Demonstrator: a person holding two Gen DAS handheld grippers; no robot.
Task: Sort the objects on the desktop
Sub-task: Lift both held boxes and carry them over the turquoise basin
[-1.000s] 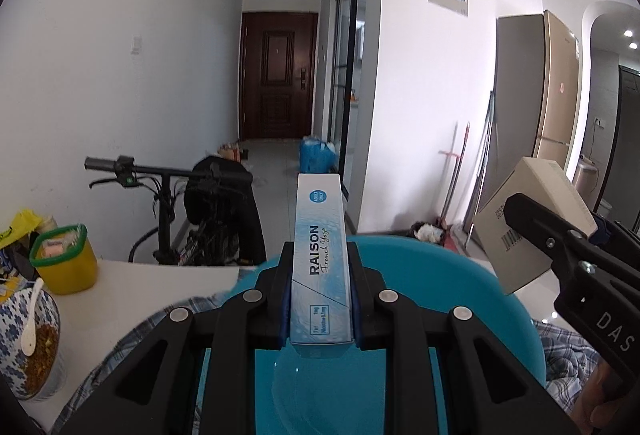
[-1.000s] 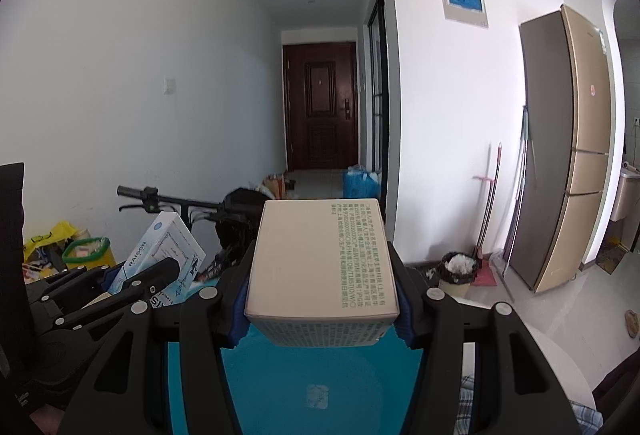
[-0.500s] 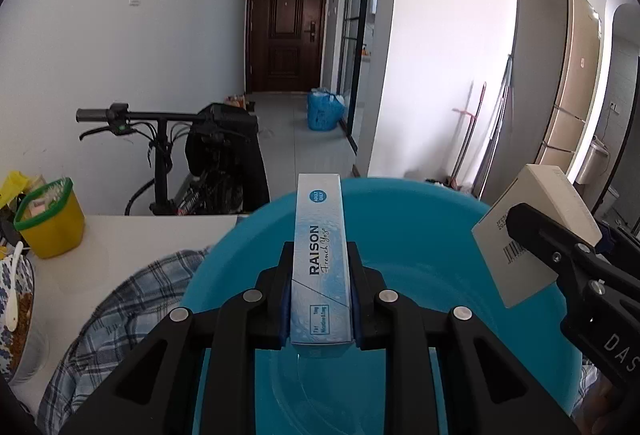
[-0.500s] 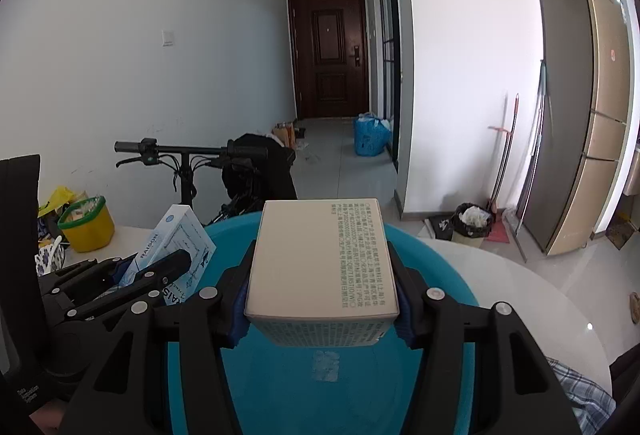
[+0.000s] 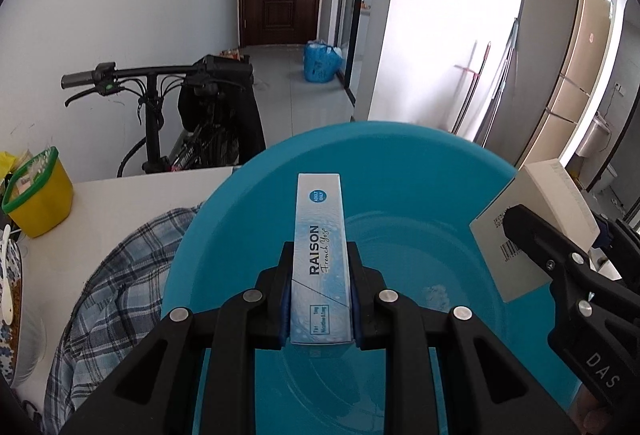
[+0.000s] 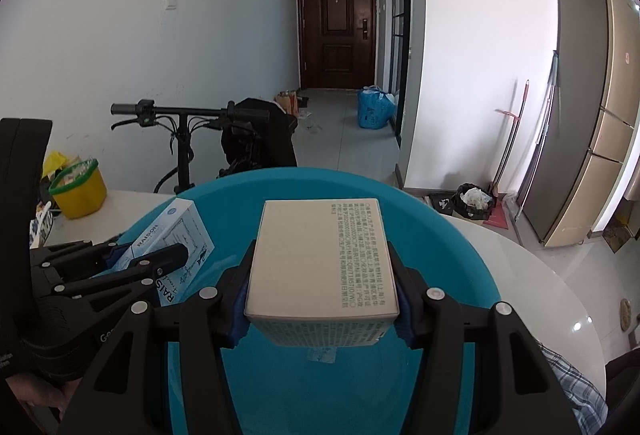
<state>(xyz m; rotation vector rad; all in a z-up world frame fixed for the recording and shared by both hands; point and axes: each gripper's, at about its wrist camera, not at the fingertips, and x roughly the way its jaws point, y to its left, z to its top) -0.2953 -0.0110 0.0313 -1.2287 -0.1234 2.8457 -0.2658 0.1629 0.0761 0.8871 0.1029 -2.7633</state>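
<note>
My left gripper (image 5: 320, 259) is shut on a slim light-blue RAISON box (image 5: 320, 235) and holds it over a big blue basin (image 5: 400, 163). My right gripper (image 6: 322, 275) is shut on a beige carton (image 6: 320, 255) with printed text, also above the basin (image 6: 460, 255). In the left wrist view the beige carton (image 5: 556, 203) and the right gripper (image 5: 560, 275) show at the right. In the right wrist view the RAISON box (image 6: 180, 231) and the left gripper (image 6: 132, 267) show at the left. The basin's inside looks bare except for a small label.
The basin stands on a white table (image 5: 120, 195) with a plaid cloth (image 5: 112, 295) under its left side. A yellow tub with a green rim (image 5: 36, 195) and a patterned bowl with a spoon (image 5: 8, 295) stand at the left. A bicycle (image 5: 192, 115) stands behind the table.
Both grippers have tilted downward and moved in over the basin with their boxes. The basin now fills more of both views.
</note>
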